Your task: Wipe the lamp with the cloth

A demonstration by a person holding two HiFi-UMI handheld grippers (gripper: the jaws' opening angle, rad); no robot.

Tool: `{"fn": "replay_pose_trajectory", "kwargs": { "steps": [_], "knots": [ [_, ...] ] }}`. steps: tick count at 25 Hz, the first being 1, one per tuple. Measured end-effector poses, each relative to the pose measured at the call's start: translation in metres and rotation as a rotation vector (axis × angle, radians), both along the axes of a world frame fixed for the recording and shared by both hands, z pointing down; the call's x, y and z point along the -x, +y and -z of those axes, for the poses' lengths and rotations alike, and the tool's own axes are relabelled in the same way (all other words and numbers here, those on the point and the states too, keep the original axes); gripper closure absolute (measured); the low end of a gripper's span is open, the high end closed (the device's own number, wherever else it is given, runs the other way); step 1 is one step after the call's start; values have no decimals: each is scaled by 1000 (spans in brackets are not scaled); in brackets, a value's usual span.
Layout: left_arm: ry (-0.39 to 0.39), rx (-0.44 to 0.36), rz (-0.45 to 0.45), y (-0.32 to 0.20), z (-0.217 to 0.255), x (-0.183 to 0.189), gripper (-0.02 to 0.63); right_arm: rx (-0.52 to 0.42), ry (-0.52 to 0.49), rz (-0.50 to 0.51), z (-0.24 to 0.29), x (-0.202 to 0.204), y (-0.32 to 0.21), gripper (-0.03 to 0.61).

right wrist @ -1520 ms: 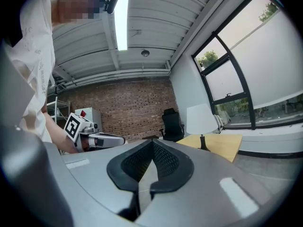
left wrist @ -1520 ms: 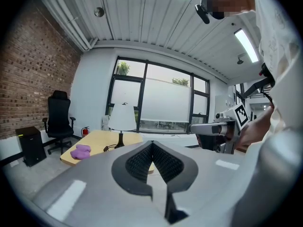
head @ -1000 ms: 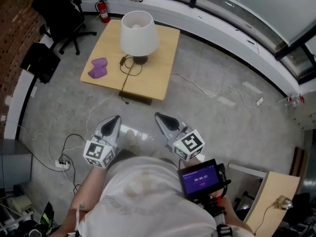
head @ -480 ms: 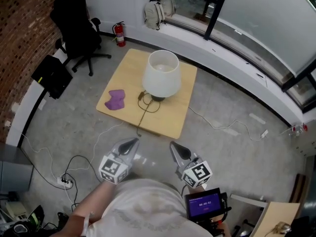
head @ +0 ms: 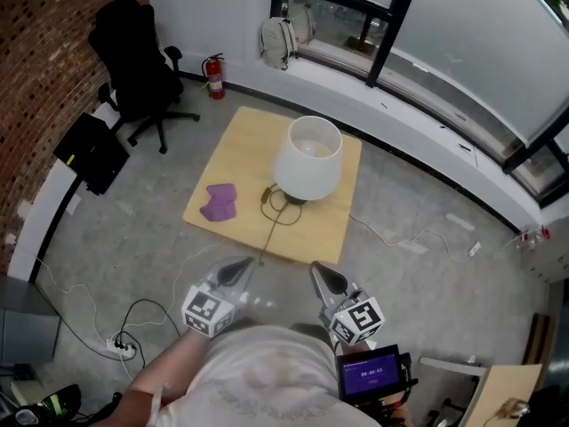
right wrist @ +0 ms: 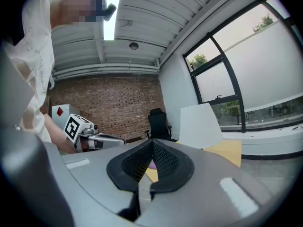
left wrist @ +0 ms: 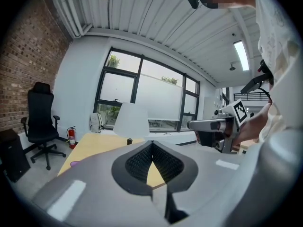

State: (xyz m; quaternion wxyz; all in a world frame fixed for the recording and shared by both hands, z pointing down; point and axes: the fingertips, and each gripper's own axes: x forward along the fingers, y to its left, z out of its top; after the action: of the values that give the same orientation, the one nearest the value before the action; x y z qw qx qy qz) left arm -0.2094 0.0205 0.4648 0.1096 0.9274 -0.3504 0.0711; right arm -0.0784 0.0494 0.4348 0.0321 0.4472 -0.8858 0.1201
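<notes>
A lamp with a white shade (head: 308,158) stands on a low wooden table (head: 244,145). A crumpled purple cloth (head: 219,201) lies on the table to the lamp's left. Both grippers hover over the floor short of the table's near edge, apart from everything. My left gripper (head: 236,269) is shut and empty. My right gripper (head: 323,277) is shut and empty too. In the left gripper view the shade (left wrist: 131,119) rises beyond the closed jaws, with the cloth (left wrist: 75,163) low at the left. The right gripper view shows the shade (right wrist: 200,125) at the right.
A black office chair (head: 133,56), a fire extinguisher (head: 215,76) and a backpack (head: 277,30) stand beyond the table by the window wall. A black box (head: 89,152) sits at the left. Cables and a power strip (head: 123,349) lie on the floor; the lamp's cord (head: 269,228) trails off the table's near edge.
The person has walked toward the table, so the table, lamp and cloth sit nearer and lower in the head view. Both grippers came forward together, still shut.
</notes>
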Motion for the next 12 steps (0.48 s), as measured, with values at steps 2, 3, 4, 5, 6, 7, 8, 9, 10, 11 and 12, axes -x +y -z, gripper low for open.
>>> {"fn": "replay_pose_trajectory", "kwargs": {
  "steps": [2, 3, 4, 5, 6, 7, 8, 9, 10, 11, 12],
  "knots": [
    [1, 3, -5, -4, -1, 6, 612, 4, 3, -9, 0, 4, -3, 565],
    [1, 5, -7, -6, -2, 9, 612, 7, 5, -12, -1, 7, -5, 565],
    [0, 7, -7, -8, -3, 12, 612, 11, 6, -12, -2, 10, -5, 565],
    [-1, 8, -6, -9, -4, 15, 612, 14, 8, -11, -3, 12, -6, 565],
    [-1, 11, -6, -10, -6, 18, 612, 18, 10, -10, -4, 15, -7, 565],
    [0, 16, -5, -11, -8, 20, 612, 20, 11, -10, -5, 17, -8, 565],
    [1, 23, -5, -12, -11, 23, 612, 22, 12, -12, -5, 18, -9, 565],
    [2, 31, -5, -13, -14, 24, 612, 23, 11, -15, -5, 19, -10, 565],
    [2, 40, -5, -14, -17, 25, 612, 23, 11, -18, -4, 19, -12, 565],
    [-1, 45, -6, -16, -19, 26, 612, 22, 10, -21, -4, 19, -13, 565],
    [-6, 47, -10, -17, -21, 25, 612, 23, 10, -24, -4, 17, -15, 565]
  ]
}}
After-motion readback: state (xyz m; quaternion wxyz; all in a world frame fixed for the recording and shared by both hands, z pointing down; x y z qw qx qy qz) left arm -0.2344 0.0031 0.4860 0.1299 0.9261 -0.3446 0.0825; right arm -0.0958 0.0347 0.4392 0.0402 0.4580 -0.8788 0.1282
